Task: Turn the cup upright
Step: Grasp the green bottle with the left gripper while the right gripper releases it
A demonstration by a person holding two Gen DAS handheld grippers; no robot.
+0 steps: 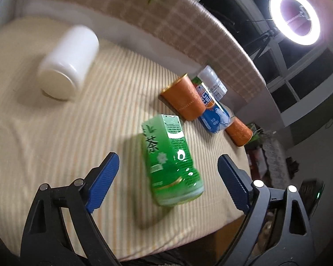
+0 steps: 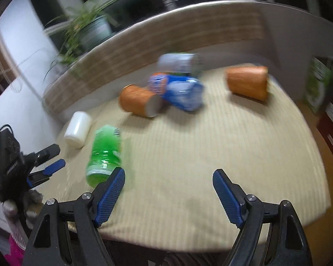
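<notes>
on a striped cloth (image 1: 55,137), a white cup (image 1: 68,62) lies on its side at 10 o'clock in the left wrist view. the left gripper (image 1: 167,180) hangs with jaws spread wide, a green can (image 1: 171,159) between them, untouched. at 2 o'clock, 2 orange cups (image 1: 183,98) lie tipped beside a blue can (image 1: 213,108). the right gripper (image 2: 168,191) is likewise agape and holds nothing; its view is blurred.

Readable text: one character only.
I can read "茶" in white on the green can (image 1: 171,161); print on the blue can (image 1: 213,108) and orange cup (image 1: 184,99) is too blurred.
</notes>
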